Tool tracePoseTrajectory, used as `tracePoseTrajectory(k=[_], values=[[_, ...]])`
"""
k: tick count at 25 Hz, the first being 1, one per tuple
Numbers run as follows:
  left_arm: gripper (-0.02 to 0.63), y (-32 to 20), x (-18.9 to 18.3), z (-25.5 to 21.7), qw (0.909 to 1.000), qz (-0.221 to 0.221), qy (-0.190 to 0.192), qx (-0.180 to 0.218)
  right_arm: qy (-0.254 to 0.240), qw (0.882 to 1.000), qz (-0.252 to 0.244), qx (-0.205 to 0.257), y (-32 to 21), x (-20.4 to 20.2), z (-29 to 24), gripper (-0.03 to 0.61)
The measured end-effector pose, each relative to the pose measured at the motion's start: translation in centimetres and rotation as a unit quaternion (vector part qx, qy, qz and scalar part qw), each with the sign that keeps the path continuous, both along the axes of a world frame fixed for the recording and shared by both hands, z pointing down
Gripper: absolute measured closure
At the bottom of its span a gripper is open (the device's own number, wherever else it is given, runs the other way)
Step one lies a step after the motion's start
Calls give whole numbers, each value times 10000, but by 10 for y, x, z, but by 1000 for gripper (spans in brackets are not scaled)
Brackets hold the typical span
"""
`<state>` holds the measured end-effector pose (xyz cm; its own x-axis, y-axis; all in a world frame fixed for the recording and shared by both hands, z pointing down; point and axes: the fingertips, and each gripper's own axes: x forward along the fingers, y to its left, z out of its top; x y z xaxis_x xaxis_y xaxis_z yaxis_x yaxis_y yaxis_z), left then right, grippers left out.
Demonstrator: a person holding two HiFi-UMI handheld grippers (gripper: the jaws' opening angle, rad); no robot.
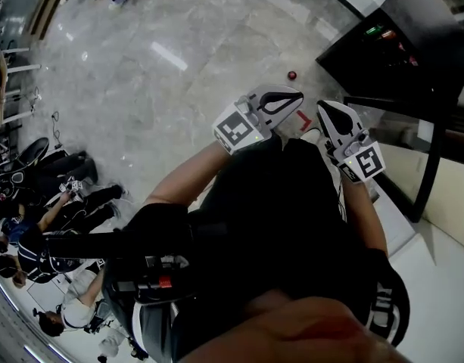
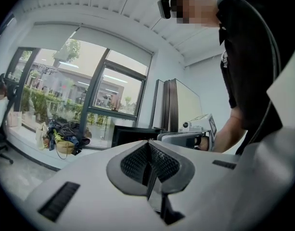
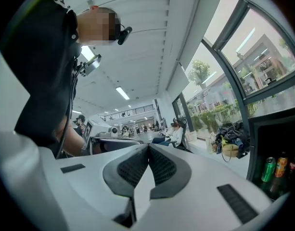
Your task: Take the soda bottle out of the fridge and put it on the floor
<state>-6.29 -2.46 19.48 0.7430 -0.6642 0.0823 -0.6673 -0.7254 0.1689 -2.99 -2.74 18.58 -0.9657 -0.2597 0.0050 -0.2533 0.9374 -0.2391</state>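
Note:
In the head view both grippers are held up in front of the person's dark-clothed body. The left gripper (image 1: pixel 292 95) and the right gripper (image 1: pixel 328 110) are side by side, each shut with nothing between the jaws. The black fridge (image 1: pixel 402 40) stands at the upper right, its inside lit. At the right edge of the right gripper view its shelf holds a green can (image 3: pixel 268 169) and bottles (image 3: pixel 281 165); which one is the soda bottle I cannot tell. The left gripper (image 2: pixel 148 147) and the right gripper (image 3: pixel 148 149) show meshed pads pressed together in their own views.
A small red round thing (image 1: pixel 292 75) lies on the grey marble floor (image 1: pixel 179 59) near the fridge, beside a red tape mark (image 1: pixel 303 119). Several people (image 1: pixel 35 233) sit at the left. Bags (image 2: pixel 65 134) are piled by the window. A tall cabinet (image 2: pixel 178 105) stands ahead.

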Motion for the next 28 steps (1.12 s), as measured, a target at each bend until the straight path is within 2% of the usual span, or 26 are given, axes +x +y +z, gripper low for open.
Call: tracePoseTrajectory(k=[5, 10, 16, 21, 28], values=[[615, 25, 10, -39, 9999, 83, -1, 74, -56, 9999, 48, 144, 18, 10, -49, 566], [615, 31, 11, -55, 9999, -24, 67, 153, -16, 9983, 4, 591, 13, 13, -81, 566], [615, 26, 16, -68, 9993, -187, 235, 237, 65, 9972, -178, 720, 15, 16, -85, 568], [615, 21, 23, -77, 9991, -141, 135, 372, 71, 9972, -246, 697, 16, 15, -85, 566], [615, 17, 22, -80, 9991, -177, 124, 354, 129, 9970, -274, 719, 13, 18, -85, 566]])
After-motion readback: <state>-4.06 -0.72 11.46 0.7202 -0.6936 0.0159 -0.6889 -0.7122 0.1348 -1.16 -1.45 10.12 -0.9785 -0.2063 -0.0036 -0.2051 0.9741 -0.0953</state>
